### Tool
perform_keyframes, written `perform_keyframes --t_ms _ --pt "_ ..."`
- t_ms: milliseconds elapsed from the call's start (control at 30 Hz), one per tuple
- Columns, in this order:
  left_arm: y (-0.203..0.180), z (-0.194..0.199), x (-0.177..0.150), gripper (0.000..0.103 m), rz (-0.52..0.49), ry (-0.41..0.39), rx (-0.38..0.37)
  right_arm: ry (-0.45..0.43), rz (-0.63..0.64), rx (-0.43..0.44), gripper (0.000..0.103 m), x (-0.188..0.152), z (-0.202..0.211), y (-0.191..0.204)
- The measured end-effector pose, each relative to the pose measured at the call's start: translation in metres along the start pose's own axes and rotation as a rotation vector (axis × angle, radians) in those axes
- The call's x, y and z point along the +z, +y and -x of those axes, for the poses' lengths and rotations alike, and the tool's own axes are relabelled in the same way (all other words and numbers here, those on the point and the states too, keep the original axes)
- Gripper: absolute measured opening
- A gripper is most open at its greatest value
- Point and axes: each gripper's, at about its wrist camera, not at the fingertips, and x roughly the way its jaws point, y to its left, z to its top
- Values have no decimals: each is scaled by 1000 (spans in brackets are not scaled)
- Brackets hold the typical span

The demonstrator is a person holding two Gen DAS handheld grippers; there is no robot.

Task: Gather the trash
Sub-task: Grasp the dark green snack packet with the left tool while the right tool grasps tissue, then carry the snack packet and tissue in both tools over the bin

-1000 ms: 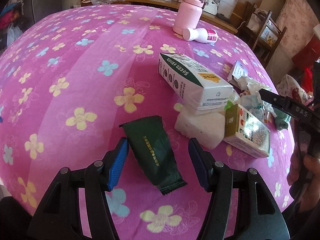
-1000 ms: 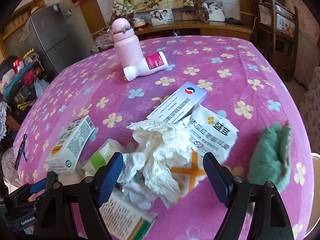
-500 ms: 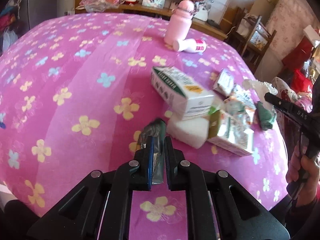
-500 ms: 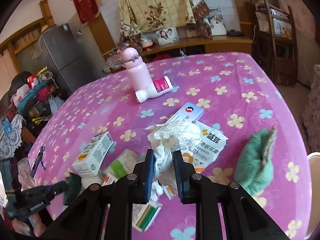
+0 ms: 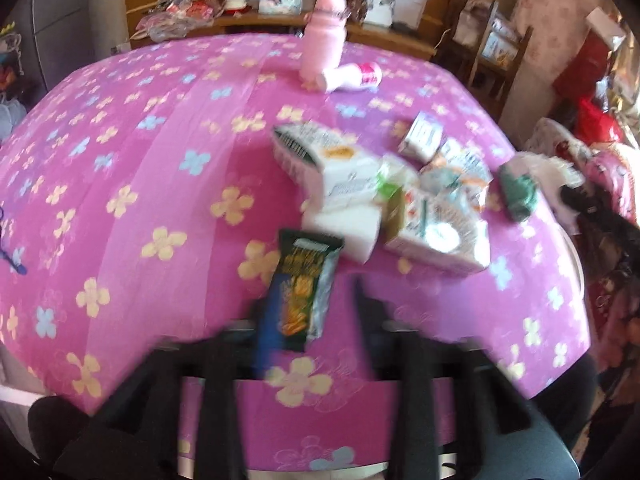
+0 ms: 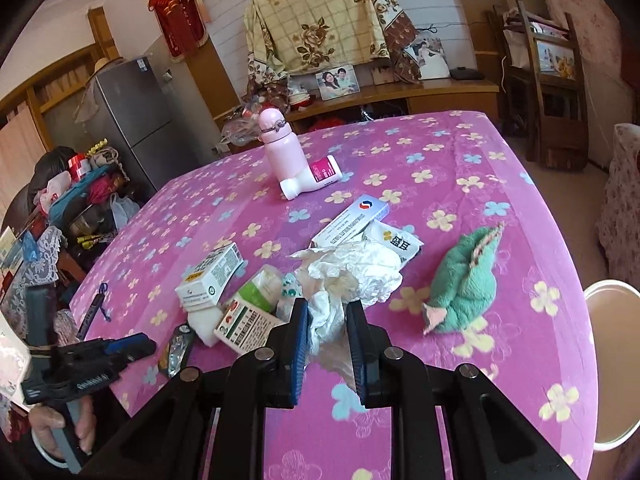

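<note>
Right wrist view: right gripper (image 6: 327,322) pinches crumpled tissue (image 6: 352,272) above the table (image 6: 460,160) | left gripper (image 5: 308,320) blurred — fingers look spread, snack wrapper (image 5: 306,284) between them | lift tissue slowly — loose tail may snag boxes (image 6: 248,320).

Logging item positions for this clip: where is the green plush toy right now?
In the right wrist view, the green plush toy lies on the pink tablecloth, right of the crumpled white paper and apart from it.
</note>
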Motion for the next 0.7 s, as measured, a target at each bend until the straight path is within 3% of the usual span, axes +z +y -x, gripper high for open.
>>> perform_keyframes --t_ms 33,200,233,267,300,433,700 --pt "2 -4 -3 70 4 -5 9 3 -2 4 19 -2 0 0" --pt "3 -36 -8 67 -16 29 45 26 13 16 19 -10 -5 6" --pt "4 -42 -8 47 -13 36 53 29 18 19 19 -12 -5 7" --pt "7 -45 -9 21 -3 51 51 30 21 20 18 -13 -4 8" --pt "10 -48 -9 17 17 72 44 30 26 21 18 -14 -3 8" --pt "12 -29 -9 15 56 46 -24 16 23 24 19 -16 6 6" --pt "-55 14 -3 15 -80 -4 -144 -16 -11 -1 19 -21 31 -15"
